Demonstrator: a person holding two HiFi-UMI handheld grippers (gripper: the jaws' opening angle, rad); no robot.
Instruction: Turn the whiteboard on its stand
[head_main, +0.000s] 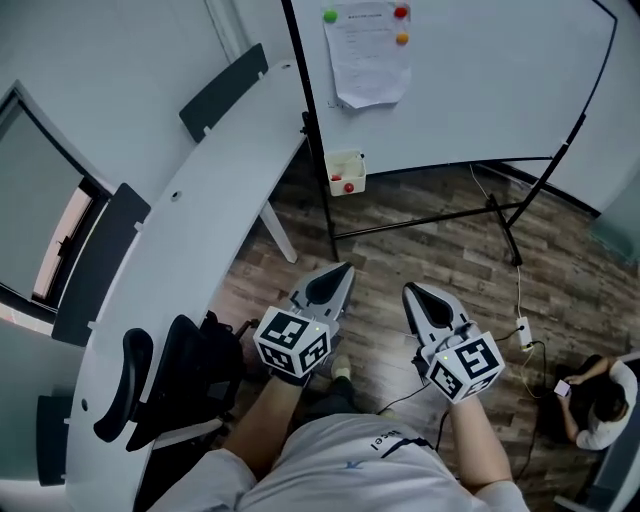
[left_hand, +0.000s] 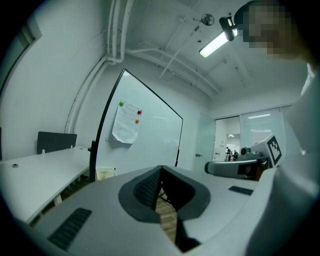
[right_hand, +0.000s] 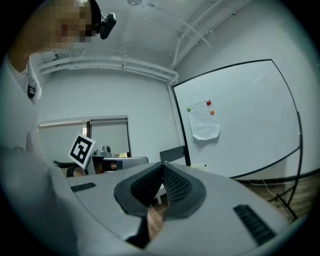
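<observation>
The whiteboard (head_main: 480, 80) stands ahead in a black frame on a black stand (head_main: 500, 215), with a sheet of paper (head_main: 368, 50) pinned by coloured magnets. Both grippers are held level over the wooden floor, short of the board and apart from it. My left gripper (head_main: 343, 270) is shut with nothing in it, and so is my right gripper (head_main: 412, 291). In the left gripper view the whiteboard (left_hand: 150, 130) rises beyond the closed left gripper (left_hand: 161, 169). In the right gripper view the whiteboard (right_hand: 245, 120) fills the right side past the closed right gripper (right_hand: 162, 166).
A long white curved desk (head_main: 190, 230) runs along the left, with a black chair (head_main: 165, 385) beside it. A small box (head_main: 346, 172) with magnets hangs at the board's left post. A power strip and cable (head_main: 522, 330) lie on the floor. A person (head_main: 600, 400) sits at the lower right.
</observation>
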